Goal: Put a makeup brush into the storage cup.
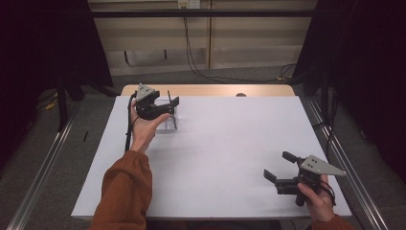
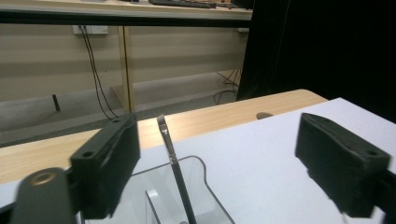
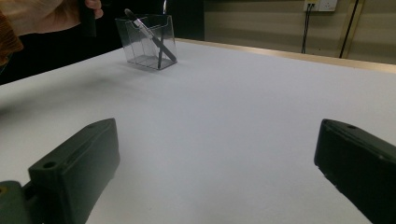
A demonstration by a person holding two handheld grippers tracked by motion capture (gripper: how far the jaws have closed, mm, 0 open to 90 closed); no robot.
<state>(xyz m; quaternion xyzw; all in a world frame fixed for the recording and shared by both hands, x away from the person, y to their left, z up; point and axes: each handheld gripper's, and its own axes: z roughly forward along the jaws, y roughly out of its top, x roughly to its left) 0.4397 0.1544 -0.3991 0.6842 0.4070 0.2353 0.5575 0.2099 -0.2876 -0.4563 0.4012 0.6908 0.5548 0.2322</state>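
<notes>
1. From the high view, the left gripper (image 1: 168, 102) hangs over the clear holder (image 1: 167, 120) near the desk's (image 1: 225, 158) far left corner, and the holder is half hidden under it.
2. The left gripper view brings it in close: the brush (image 2: 175, 163) stands tilted inside the clear holder (image 2: 205, 186), bristle tip up, in the gap between the two black jaws and touching neither.
3. Those jaws stand wide apart with nothing gripped.
4. The right gripper view catches what the others miss: the whole holder (image 3: 147, 42) side-on, the brush (image 3: 152, 37) leaning across it, and the left hand (image 3: 56, 14) just above and beside.
5. Down at the near right corner, the right gripper (image 1: 276, 166) rests low in the right hand (image 1: 318, 199), its jaws spread wide over bare desk.
6. Room to move: the holder sits just inside the far edge, where a strip of wooden tabletop (image 1: 210, 90) shows beyond the white surface; the broad middle lies between the two grippers, which are well apart.
</notes>
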